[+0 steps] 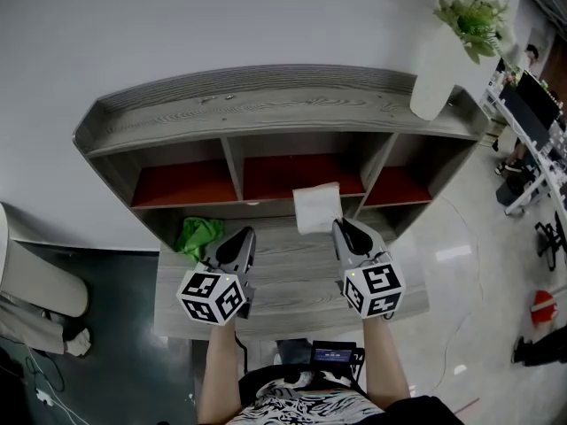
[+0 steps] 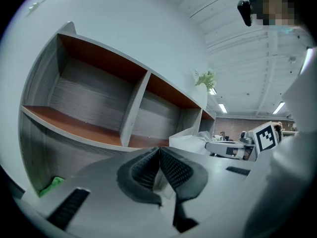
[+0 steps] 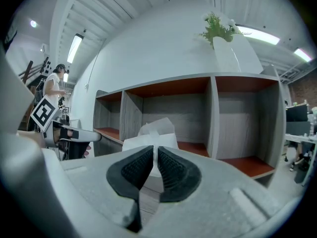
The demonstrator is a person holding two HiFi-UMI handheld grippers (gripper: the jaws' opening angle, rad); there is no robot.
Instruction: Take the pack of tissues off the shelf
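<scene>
On my head view the right gripper (image 1: 339,225) sits just right of centre, its tip at the pack of tissues (image 1: 316,208). The white pack is in the middle of the frame, at the front lip of the shelf's (image 1: 266,113) middle compartment and hanging out over the grey desk (image 1: 292,282). I cannot tell whether its underside touches the red-brown compartment floor. In the right gripper view the fingers are drawn nearly together, with only a thin slit between them. The near edge of the pack (image 3: 148,137) is pinched in that slit, centre frame, and the rest rises behind the fingertips. The left gripper (image 1: 246,232) is lower left of the pack and apart from it. In its own view the fingers are pressed tip to tip with nothing between them, and the pack (image 2: 190,139) shows right of centre. A crumpled green cloth (image 1: 199,235) lies at the desk's back left, just beside the left gripper. A white vase (image 1: 438,60) of greenery stands on the shelf top at upper right.
</scene>
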